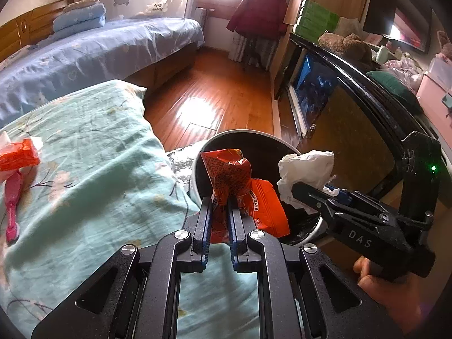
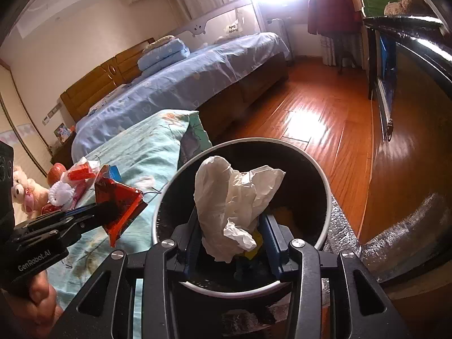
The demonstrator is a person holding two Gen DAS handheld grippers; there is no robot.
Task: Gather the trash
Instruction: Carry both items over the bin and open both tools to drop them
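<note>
A round bin with a white rim point(image 1: 240, 132) point(image 2: 329, 197) and dark inside stands on the floor beside the bed. My left gripper point(image 1: 220, 202) point(image 2: 113, 210) is shut on a crumpled red-orange snack wrapper point(image 1: 228, 169) point(image 2: 121, 206), held at the bin's near-left edge. My right gripper point(image 2: 230, 220) point(image 1: 299, 190) hangs over the bin's mouth with a crumpled white tissue point(image 2: 237, 192) point(image 1: 305, 169) standing up between its fingers, pinched at its lower end. A hand grips each handle. Something yellow point(image 2: 251, 247) shows low in the bin behind the tissue.
A teal flowered quilt point(image 1: 93, 155) lies left of the bin, with an orange packet point(image 1: 18, 155), a pink brush point(image 1: 12, 206) and a white scrunchie point(image 2: 60, 193) on it. A blue bed point(image 1: 99, 48) stands beyond. A dark cabinet point(image 1: 353, 113) lines the right. Wooden floor point(image 1: 212, 93) lies between.
</note>
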